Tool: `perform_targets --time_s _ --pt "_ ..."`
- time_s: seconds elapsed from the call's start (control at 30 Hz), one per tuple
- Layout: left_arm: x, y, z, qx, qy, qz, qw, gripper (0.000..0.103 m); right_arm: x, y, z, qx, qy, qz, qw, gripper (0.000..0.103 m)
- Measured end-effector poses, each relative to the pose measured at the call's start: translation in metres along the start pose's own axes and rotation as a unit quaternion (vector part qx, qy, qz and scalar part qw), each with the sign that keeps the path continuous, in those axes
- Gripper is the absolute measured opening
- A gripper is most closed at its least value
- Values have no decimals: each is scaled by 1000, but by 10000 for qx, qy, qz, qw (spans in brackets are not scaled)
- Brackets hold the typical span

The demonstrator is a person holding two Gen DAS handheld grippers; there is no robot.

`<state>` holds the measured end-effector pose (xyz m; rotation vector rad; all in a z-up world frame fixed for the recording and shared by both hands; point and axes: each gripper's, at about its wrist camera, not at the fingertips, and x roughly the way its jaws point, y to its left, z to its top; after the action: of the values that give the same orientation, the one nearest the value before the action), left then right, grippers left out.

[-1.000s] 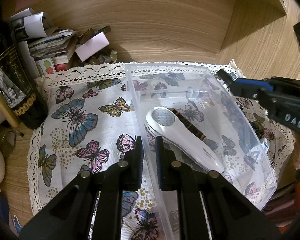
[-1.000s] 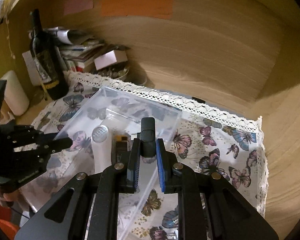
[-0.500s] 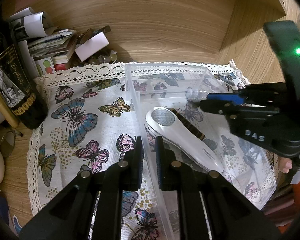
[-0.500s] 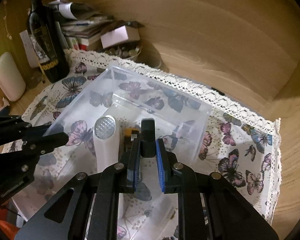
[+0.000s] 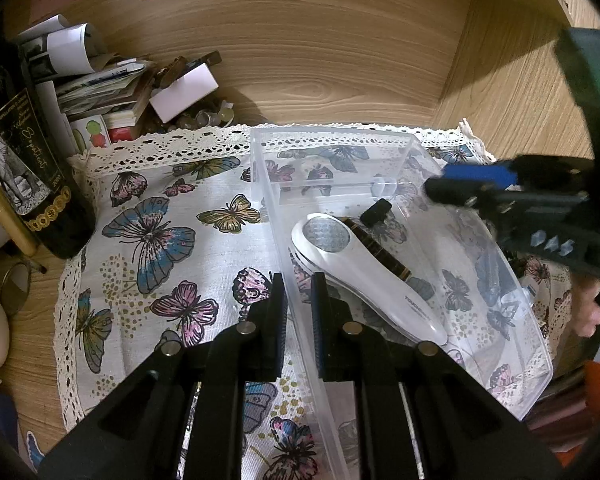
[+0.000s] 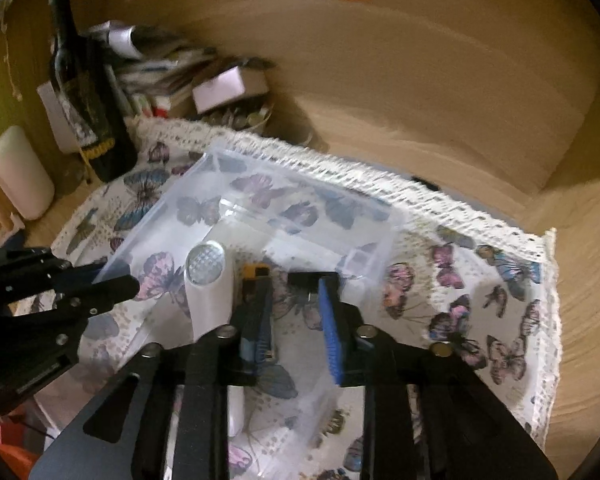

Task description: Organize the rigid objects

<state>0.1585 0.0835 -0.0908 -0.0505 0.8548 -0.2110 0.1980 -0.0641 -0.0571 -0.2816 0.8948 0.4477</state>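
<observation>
Left gripper [image 5: 299,300] clamped on clear bin [image 5: 512,280] left wall. Right gripper [image 6: 294,312] fingers opening, small black piece [image 5: 376,212] loose in bin at 12 o'clock of white handheld device [image 5: 364,272], brown bar [image 5: 380,250] beside it.

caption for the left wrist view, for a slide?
Left gripper clamps clear bin wall; white handheld device and small black piece lie inside.

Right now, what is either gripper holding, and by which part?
The left gripper is clamped on the clear plastic bin by its near side wall. The right gripper, jaws opening, holds nothing; the small black piece lies in the bin.
</observation>
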Motion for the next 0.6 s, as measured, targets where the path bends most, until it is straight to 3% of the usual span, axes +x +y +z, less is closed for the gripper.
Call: perform_targets --time_s 0.2,0.33,0.6 --pt "0 0 0 7 1 7 10000 11 -35 -24 -3 232 -397 -329 9984 39" --pt "0 0 0 10 2 7 10000 11 -53 -44 -11 436 -524 -606 9958 40" --pt "0 1 0 13 4 9 10000 11 -49 -71 -41 708 -133 -877 9935 41"
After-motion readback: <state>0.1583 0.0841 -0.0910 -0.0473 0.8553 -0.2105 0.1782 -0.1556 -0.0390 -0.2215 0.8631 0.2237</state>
